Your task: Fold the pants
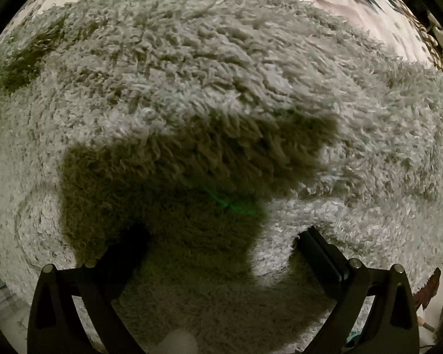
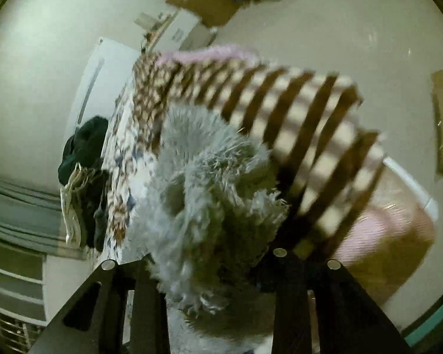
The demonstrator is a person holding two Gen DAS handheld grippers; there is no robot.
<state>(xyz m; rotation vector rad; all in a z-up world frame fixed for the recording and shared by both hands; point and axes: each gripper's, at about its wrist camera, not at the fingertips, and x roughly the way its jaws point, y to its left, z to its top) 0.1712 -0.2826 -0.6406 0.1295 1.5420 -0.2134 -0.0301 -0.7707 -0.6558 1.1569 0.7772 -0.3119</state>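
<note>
Pants (image 1: 209,94), shaggy grey fleece, spread under our left gripper (image 1: 221,236) (jaws wide, holding nothing) and running toward twelve o'clock, while our right gripper (image 2: 209,268) has a bunched fold between its half-open jaws, though whether the pads pinch it we cannot tell.

Dim yellowish light, hard dark shadow on fleece, motion blur, fisheye-warped black edges

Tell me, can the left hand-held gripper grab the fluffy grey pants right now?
Probably yes. The left hand-held gripper hangs open right over the fluffy grey pants, and nothing lies between them.
</note>
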